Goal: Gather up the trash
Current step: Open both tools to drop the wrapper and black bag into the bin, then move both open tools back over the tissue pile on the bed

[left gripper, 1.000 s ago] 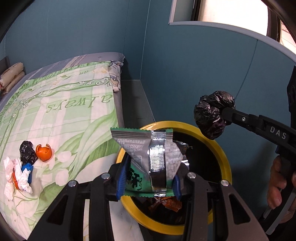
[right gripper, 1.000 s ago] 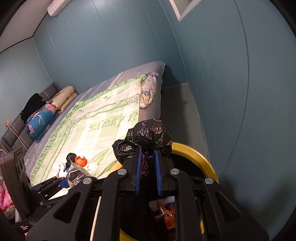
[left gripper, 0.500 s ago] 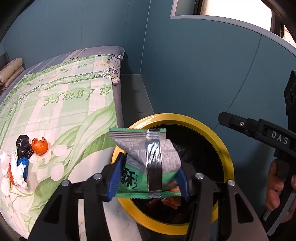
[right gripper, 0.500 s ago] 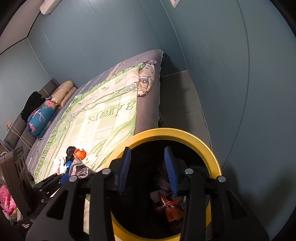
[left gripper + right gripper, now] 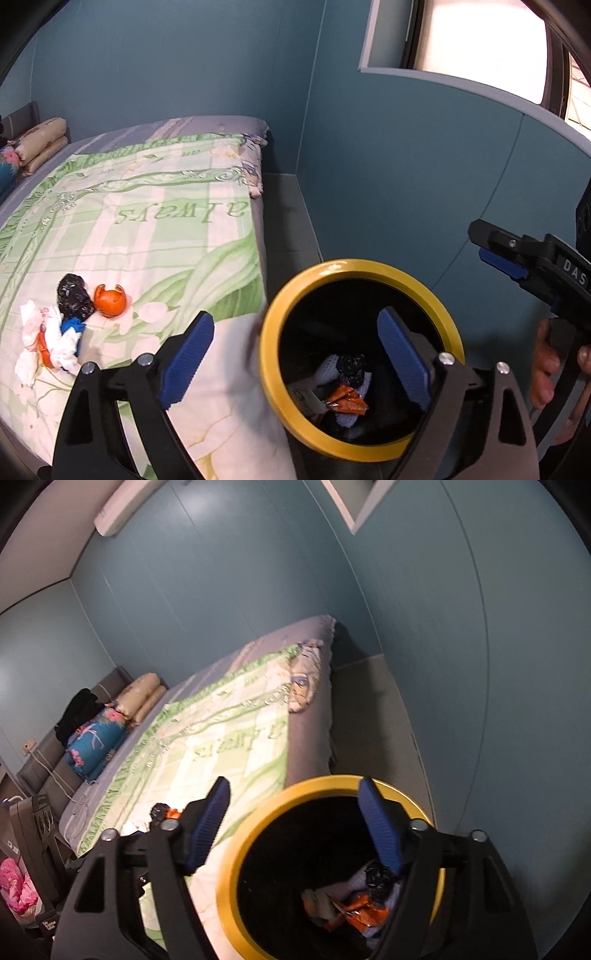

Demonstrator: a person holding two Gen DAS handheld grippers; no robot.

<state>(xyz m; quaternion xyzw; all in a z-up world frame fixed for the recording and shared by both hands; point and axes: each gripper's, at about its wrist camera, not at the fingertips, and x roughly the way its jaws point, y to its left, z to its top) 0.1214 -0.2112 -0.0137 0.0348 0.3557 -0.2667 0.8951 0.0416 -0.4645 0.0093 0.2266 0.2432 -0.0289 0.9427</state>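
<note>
Left tool [image 5: 295, 347] spread wide, empty, over yellow-rimmed trash bin [image 5: 284, 295]; right tool [image 5: 295, 823] also released, empty, above bin. Wrappers [image 5: 345, 397] lie inside bin. Leftover trash pile [image 5: 62, 325] on bed [image 5: 147, 229], well left of left tool.

My left gripper [image 5: 295, 350]: matte black plastic frame, two angled arms, silver round screws at the joints. Finger pads [image 5: 186, 360] are blue, ribbed with fine grooves. My right gripper [image 5: 295, 827] is the same build: black arms, silver screws, blue ribbed pads [image 5: 380, 829]. Seen side-on from the left wrist view, its black body carries white letters "DAS" and a small silver screw near the tip, blue pad under the finger. My right hand [image 5: 550, 365] shows bare skin, fingers wrapped on the black handle.
</note>
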